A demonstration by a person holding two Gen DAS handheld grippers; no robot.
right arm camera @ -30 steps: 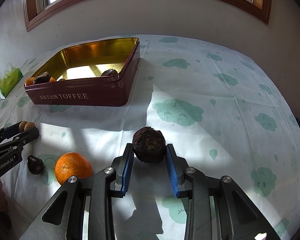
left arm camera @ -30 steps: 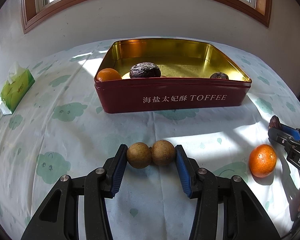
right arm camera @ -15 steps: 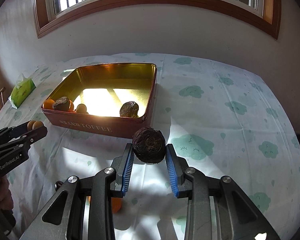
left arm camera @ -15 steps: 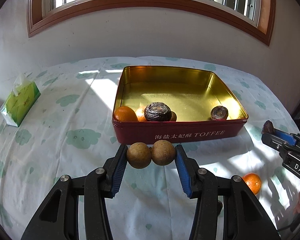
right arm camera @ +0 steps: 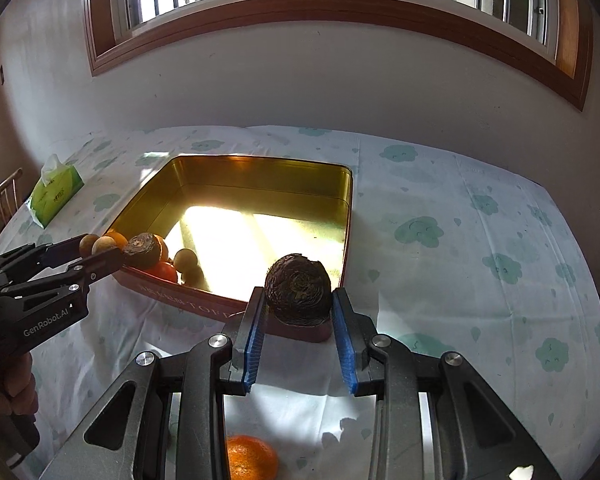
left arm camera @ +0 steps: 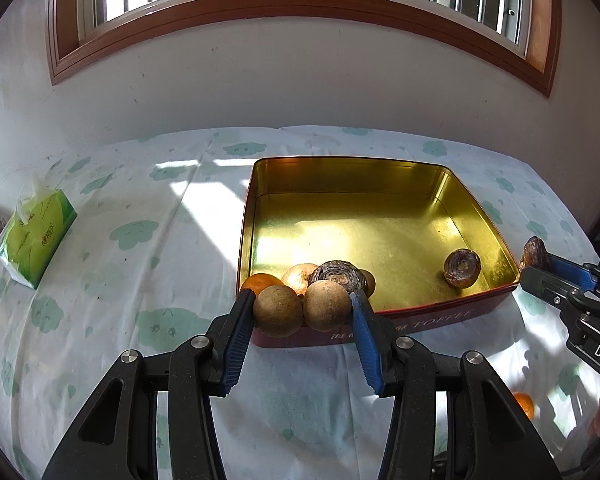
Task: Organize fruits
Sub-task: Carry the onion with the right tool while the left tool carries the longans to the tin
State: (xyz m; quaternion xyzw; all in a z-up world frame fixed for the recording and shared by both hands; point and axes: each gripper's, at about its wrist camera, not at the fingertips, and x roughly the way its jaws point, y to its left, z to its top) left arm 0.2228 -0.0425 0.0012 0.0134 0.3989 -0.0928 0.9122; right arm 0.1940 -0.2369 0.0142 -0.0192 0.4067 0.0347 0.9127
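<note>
While its ribbed blue pads pinch two round, matte tan longans (left arm camera: 302, 309) side by side, the left gripper (left arm camera: 302, 312) hangs over the near rim of the red tin (left arm camera: 380, 184). Closed on a dark, wrinkled, shrivelled fruit (right arm camera: 298, 294), the right gripper (right arm camera: 299, 300) hovers at the tin's near corner. An orange (right arm camera: 252, 458) lies on the cloud-print cloth (right arm camera: 460, 240).

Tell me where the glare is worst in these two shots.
Right wrist view: sunlight blows out the tin's gold floor to near white. Left wrist view: milder sheen on that floor, plus bright sun patches on the cloth. Both views bend the window frame with fisheye curve.
</note>
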